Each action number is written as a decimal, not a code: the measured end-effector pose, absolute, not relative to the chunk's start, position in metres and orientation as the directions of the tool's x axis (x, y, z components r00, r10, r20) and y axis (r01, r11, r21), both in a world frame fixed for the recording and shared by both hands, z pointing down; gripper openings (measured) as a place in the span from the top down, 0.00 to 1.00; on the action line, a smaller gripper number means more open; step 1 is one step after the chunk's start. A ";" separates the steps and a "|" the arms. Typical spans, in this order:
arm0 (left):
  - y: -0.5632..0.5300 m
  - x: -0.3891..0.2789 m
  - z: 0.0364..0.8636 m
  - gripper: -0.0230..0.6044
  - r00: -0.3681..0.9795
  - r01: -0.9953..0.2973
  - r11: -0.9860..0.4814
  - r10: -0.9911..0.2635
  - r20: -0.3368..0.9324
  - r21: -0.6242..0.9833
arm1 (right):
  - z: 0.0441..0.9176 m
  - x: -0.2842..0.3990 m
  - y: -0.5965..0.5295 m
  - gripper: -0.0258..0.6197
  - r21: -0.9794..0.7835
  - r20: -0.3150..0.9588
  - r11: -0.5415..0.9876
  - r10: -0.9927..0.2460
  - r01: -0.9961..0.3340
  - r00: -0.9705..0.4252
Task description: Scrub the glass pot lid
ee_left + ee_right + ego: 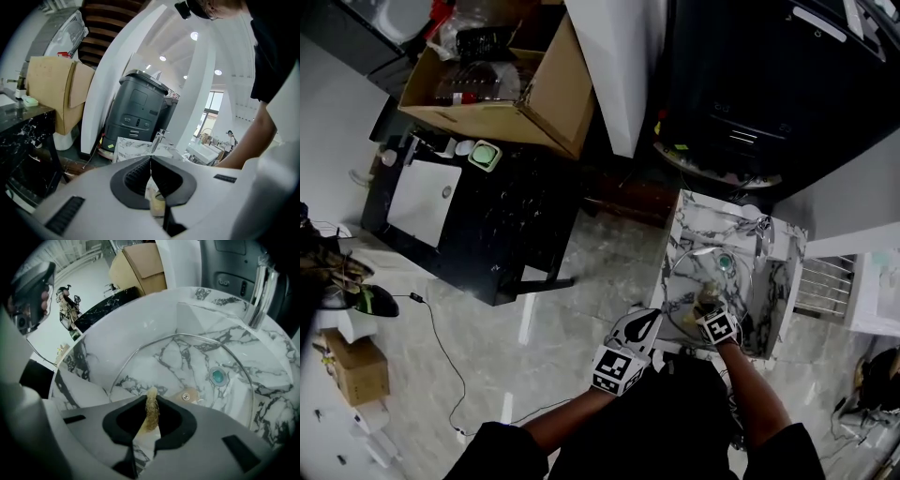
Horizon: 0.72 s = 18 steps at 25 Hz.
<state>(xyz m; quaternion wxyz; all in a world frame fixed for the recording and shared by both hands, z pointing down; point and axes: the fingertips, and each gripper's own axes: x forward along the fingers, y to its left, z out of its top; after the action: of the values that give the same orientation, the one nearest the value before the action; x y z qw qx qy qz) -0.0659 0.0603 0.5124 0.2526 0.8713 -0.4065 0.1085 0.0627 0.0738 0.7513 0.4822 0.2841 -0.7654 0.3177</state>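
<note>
**Head view.** A person's two arms reach down to a marble sink [689, 220] on the floor. The left tongs [649, 323] hang at the sink's near-left corner, outside the basin. The right tongs [706, 302] reach over the near edge into the basin. The glass pot lid [698, 277] lies inside the basin, with the drain [725, 262] showing through it. To the far left stand a black table [487, 225] and an open cardboard box [502, 89]. A dark grey machine [769, 84] stands beyond the sink's far edge.

**Left gripper view.** The left tongs [151, 159] are clenched, their ribbed pads meeting at the tips. Beyond them are the marble sink [129, 147], its faucet [159, 136], the dark grey machine [138, 110] and the cardboard box [49, 89].

**Right gripper view.** The right tongs [151, 401] are clenched on a tan fibrous scrubber [151, 411], which stands up out of them. The glass pot lid [187, 364] fills most of the basin of the marble sink [117, 343], and its metal rim arches across from the left wall to the right. Its knob [186, 396] sits just right of the scrubber's tip, near the sink's near edge. Whether the scrubber touches the glass cannot be told. The drain [217, 376] shows green through the lid, and the faucet [259, 294] rises at the far-right edge.
</note>
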 end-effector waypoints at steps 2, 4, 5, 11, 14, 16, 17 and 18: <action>0.062 -0.068 0.515 0.94 0.660 -0.751 -0.561 -0.641 0.391 0.347 | 0.735 0.067 0.068 0.87 -0.211 0.892 0.598 -0.207 -0.774 -0.403; 0.067 -0.062 0.521 0.94 0.683 -0.730 -0.589 -0.613 0.396 0.348 | 0.714 0.081 0.067 0.87 -0.224 0.856 0.522 -0.300 -0.823 -0.422; 0.067 -0.058 0.524 0.94 0.694 -0.720 -0.600 -0.601 0.397 0.349 | 0.701 0.091 0.065 0.87 -0.232 0.832 0.476 -0.355 -0.848 -0.427; 0.070 -0.056 0.505 0.94 0.686 -0.728 -0.606 -0.635 0.355 0.320 | 0.604 0.120 0.068 0.87 -0.331 0.632 0.219 -0.670 -0.918 -0.389; 0.080 -0.051 0.488 0.94 0.676 -0.737 -0.600 -0.658 0.333 0.310 | 0.551 0.124 0.082 0.87 -0.327 0.545 0.174 -0.768 -0.929 -0.336; 0.091 -0.041 0.472 0.94 0.678 -0.735 -0.610 -0.664 0.316 0.295 | 0.517 0.126 0.094 0.87 -0.279 0.503 0.182 -0.809 -0.943 -0.305; 0.099 -0.034 0.462 0.94 0.680 -0.733 -0.620 -0.665 0.307 0.281 | 0.501 0.126 0.103 0.87 -0.253 0.484 0.192 -0.823 -0.948 -0.296; 0.109 -0.027 0.452 0.94 0.683 -0.730 -0.633 -0.666 0.299 0.256 | 0.484 0.126 0.113 0.87 -0.230 0.464 0.208 -0.835 -0.951 -0.295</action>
<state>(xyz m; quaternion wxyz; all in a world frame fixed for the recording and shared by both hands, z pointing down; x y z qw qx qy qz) -0.0269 0.1089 0.4516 0.1806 0.8993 -0.3883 0.0884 0.1256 0.1125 0.4840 0.1197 0.5816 -0.7678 0.2407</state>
